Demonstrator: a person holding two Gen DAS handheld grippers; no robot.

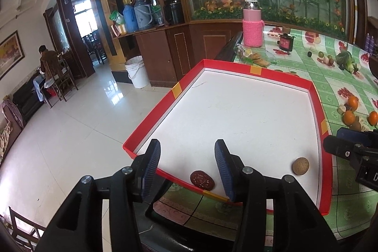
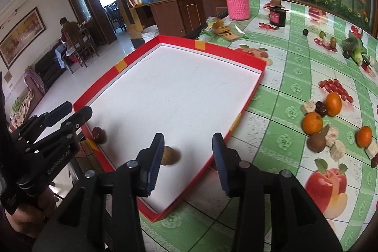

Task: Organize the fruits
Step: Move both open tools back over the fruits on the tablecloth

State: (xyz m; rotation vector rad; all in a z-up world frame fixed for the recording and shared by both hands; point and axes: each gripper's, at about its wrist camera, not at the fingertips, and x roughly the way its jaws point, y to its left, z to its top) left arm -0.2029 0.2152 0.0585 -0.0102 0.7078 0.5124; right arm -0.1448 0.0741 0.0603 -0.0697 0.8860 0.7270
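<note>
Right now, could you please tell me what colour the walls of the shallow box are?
Red, with yellow tape patches; the box shows best in the right wrist view.

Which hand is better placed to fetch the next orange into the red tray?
Right, probably. The oranges lie on the tablecloth right of the red tray, on the right tool's side; the left tool is at the tray's far corner.

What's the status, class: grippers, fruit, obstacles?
Left gripper open, right gripper open, both empty. Dark fruit and brown fruit lie in the red tray. Oranges wait outside. Nothing blocking.
</note>
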